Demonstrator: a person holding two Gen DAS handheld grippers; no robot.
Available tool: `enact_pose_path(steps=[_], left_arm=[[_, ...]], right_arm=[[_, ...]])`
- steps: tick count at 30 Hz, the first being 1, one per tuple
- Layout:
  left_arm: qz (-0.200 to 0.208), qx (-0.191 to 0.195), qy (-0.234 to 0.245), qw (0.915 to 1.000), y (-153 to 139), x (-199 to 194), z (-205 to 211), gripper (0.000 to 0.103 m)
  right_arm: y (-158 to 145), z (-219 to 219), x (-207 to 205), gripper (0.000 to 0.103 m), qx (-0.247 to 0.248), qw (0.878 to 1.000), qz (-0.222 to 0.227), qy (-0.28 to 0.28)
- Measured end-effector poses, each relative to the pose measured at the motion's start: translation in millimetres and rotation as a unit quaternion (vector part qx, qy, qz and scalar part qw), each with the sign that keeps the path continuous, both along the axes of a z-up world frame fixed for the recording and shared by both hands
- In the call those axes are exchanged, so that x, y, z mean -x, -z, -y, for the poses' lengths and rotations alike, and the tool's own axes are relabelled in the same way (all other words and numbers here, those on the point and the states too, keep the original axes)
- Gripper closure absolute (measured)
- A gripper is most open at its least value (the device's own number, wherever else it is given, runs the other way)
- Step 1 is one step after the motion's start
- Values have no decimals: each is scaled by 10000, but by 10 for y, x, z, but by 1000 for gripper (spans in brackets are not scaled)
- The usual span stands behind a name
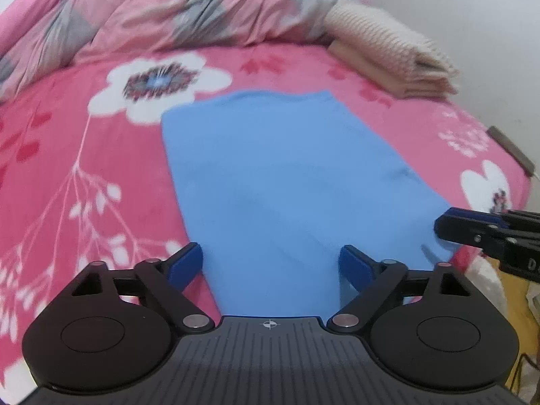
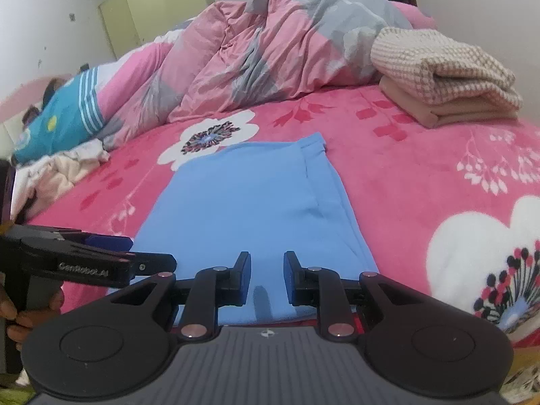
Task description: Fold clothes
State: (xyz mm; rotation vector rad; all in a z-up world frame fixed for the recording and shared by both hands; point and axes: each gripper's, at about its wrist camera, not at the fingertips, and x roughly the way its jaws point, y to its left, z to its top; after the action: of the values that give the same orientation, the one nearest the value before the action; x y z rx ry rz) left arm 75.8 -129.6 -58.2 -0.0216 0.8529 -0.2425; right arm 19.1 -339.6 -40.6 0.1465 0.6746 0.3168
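A light blue garment (image 1: 287,168) (image 2: 249,195) lies flat as a long folded rectangle on the pink floral bed blanket (image 1: 67,175) (image 2: 422,175). My left gripper (image 1: 270,256) stands open wide over the garment's near end, with nothing between its blue pads. In the right wrist view it (image 2: 152,253) comes in from the left, at the garment's near left corner. My right gripper (image 2: 267,270) hovers over the near edge of the garment, its jaws a narrow gap apart with nothing pinched. The left wrist view shows it (image 1: 442,224) at the garment's right edge.
A folded stack of beige knit clothes (image 1: 388,54) (image 2: 445,81) sits at the far right of the bed. A crumpled pink and grey duvet (image 1: 168,10) (image 2: 270,50) fills the back. A teal striped garment (image 2: 64,114) lies far left. A person's hand (image 2: 20,317) holds the left gripper.
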Motion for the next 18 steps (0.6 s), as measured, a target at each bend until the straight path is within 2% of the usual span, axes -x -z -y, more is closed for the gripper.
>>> enact_pose_path(steps=[4, 9, 12, 18], left_arm=[[1, -75, -50, 10000, -1, 13, 27, 15], [-23, -126, -96, 9999, 1, 15, 46, 15], [-30, -181, -125, 9998, -5, 16, 71, 15], [-13, -342, -129, 9993, -20, 19, 113, 15]], right_arm=[[82, -65, 2, 82, 370, 9993, -63, 96], [21, -35, 62, 83, 192, 9998, 82, 47], [-7, -88, 67, 83, 361, 9991, 205, -31], [40, -132, 65, 83, 441, 9989, 162, -81]])
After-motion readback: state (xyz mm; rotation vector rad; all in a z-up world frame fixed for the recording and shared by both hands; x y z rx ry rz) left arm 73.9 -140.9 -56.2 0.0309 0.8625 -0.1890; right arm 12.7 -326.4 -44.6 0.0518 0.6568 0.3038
